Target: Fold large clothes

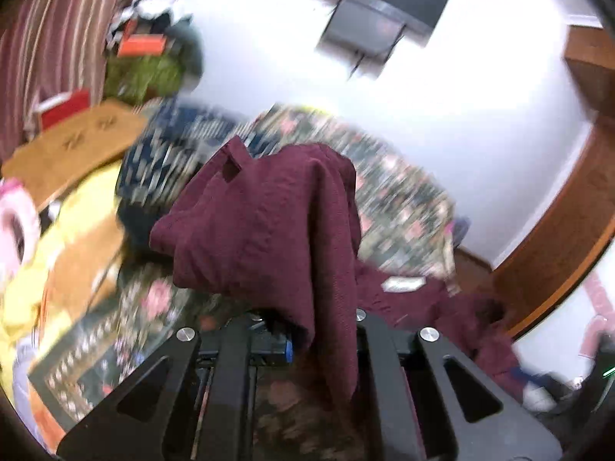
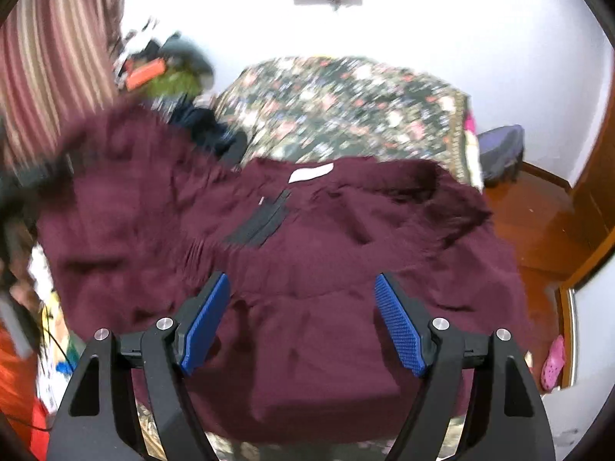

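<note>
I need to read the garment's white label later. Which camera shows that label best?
The right wrist view: the white label lies face-up on the spread maroon garment, above the dark zipper. The left wrist view shows it small, slanted and blurred behind the lifted cloth.

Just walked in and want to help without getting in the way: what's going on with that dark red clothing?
A person is folding a maroon garment on a floral bedspread, with a handheld gripper in each hand. The left gripper has its jaws shut on a bunch of the fabric, lifted off the bed so that it drapes over the gripper. The right gripper hangs over the spread-out part with its jaws open, holding nothing. The fold is not finished.
</note>
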A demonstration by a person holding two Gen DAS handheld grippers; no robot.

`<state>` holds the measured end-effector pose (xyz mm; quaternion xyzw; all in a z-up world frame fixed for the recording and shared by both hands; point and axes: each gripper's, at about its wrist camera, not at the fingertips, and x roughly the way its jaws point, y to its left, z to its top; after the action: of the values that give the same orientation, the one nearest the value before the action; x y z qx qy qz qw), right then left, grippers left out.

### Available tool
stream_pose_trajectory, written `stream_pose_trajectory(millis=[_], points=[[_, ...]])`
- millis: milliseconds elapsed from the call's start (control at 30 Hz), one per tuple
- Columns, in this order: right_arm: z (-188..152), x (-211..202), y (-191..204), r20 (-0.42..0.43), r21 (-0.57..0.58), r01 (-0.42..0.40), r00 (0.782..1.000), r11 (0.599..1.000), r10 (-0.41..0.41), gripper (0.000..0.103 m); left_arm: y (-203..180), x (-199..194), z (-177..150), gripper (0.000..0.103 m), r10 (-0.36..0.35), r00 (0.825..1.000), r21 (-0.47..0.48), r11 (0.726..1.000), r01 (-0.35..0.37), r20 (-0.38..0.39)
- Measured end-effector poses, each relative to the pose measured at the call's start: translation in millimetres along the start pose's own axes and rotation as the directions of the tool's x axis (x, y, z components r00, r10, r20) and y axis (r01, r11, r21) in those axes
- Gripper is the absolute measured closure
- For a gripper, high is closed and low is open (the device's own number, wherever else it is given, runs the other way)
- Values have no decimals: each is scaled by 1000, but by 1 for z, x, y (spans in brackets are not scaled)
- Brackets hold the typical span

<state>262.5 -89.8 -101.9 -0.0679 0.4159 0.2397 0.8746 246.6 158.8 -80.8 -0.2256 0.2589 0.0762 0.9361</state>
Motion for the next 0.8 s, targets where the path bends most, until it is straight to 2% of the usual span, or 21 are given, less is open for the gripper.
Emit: stream_pose_trajectory(millis=[100,233,300,400,500,600,700,800], points=[[-1,29,23,-78,-13,-38,996,999,37,28,-23,-25,22,95,-47,996,52,998,43,74],[3,56,54,-120,43,-147,981,988,151,28,-46,-45,43,96,-48,988,134,991,28,149],[7,69,67,-155,60,-218,962,974,225,29,-56,-48,46,96,-42,987,170,985,15,155],[11,77,77,-192,61,-271,941,961,277,29,-70,-39,42,96,-28,990,220,975,-3,140],[10,64,68,-160,55,-263,950,963,269,29,-83,-30,34,96,-37,991,254,967,3,130],[6,39,44,-101,90,-255,959,963,264,29,-112,-21,20,96,-68,992,301,953,33,105],[-3,6,9,-30,119,-153,987,981,158,29,-142,-10,2,96,-112,992,348,933,87,52],[-20,-24,-29,8,159,-62,998,985,61,29,-171,3,-24,96,-137,990,409,903,134,-22]])
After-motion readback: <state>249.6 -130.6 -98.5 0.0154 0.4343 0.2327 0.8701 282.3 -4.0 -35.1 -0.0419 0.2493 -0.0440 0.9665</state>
